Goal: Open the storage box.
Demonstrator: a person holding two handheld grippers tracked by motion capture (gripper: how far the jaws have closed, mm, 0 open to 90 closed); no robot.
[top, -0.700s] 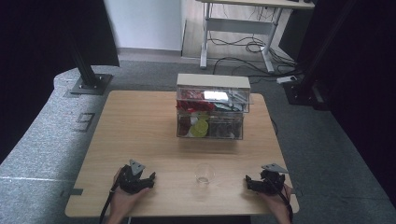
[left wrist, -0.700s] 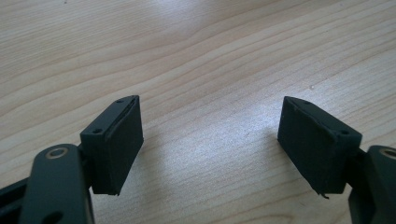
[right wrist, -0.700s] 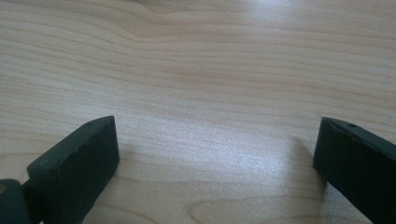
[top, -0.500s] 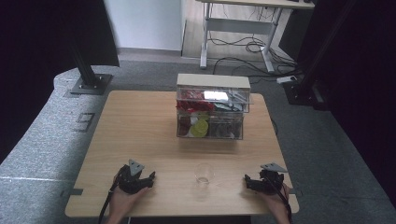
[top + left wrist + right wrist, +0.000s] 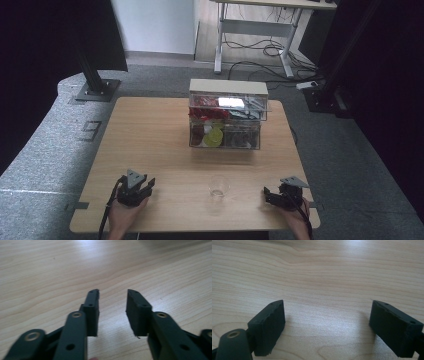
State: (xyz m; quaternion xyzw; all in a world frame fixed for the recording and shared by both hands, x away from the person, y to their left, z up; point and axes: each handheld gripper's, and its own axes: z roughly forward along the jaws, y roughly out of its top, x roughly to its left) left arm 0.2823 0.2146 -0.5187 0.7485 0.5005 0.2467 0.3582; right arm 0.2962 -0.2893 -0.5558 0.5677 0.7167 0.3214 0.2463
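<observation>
A: Anything different since a moment ago?
B: No. The table, organizer box and glass sit unchanged. Left tongs half open, right tongs wide, both empty; glass between them, untouched.

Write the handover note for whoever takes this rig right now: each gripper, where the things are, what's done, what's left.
Left gripper: open, empty, low over the near left of the wooden table; bare wood between its jaws.
Right gripper: open wider, empty, low over the near right corner.
Clear glass: upright near the front edge, between the two grippers, touched by neither; it looks empty.
Clear organiser box: at the far middle of the table, stocked with red, yellow and dark items; out of either gripper's grasp.
Done: nothing visible yet.
Left: all the handling; the glass is nearest, so probably start there.
</observation>
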